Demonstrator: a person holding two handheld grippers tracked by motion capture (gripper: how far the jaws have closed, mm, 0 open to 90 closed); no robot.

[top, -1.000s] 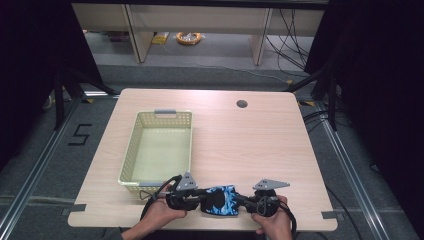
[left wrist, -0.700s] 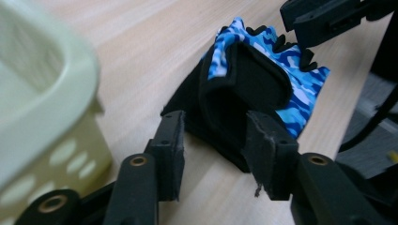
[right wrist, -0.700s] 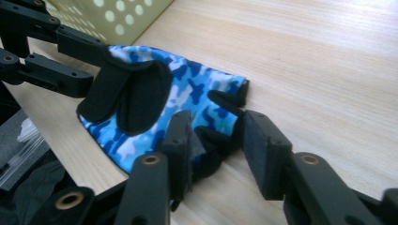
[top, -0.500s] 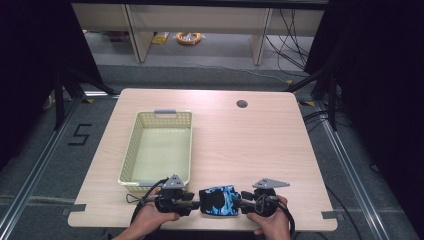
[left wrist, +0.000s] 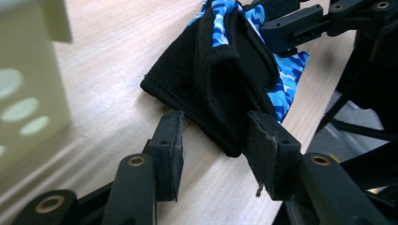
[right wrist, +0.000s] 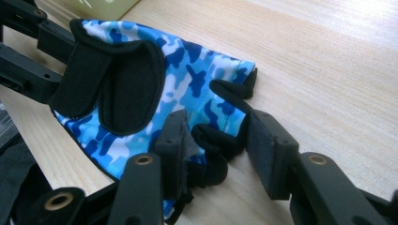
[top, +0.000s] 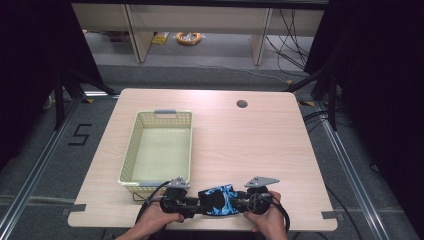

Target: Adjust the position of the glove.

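Glove point(top: 218, 198), blue camo w/ black palm and strap, lies on the counter point(top: 250, 145) at its near edge, between the two hand-held grippers and just right of the basket's near corner. Left hand-held gripper point(left wrist: 213, 140): jaws parted, not clamped; black cuff edge of the glove sits in the gap between the pads, near the right-hand pad in the left gripper view; contact w/ the pads cannot be confirmed. In the high view the left hand-held gripper point(top: 192, 204) points right, held by the person's left hand point(top: 157, 220). Right hand-held gripper point(right wrist: 218, 136): jaws parted wide, unclamped; short black finger ends of the glove lie between the pads, one fold resting against the left-hand pad in the right gripper view. In the high view the right hand-held gripper point(top: 240, 202) points left, held by the right hand point(top: 267, 220); grey three-cornered plate on top, cable looping at its right. Basket point(top: 131, 150), pale yellow perforated plastic w/ grey handles at both short ends, stands on the left half of the counter, long axis running away from the person; interior shows bare floor. Round grommet hole point(top: 242, 104) at the far side of the counter, right of centre, well apart from the glove. Floor beyond: shelving legs and cables.
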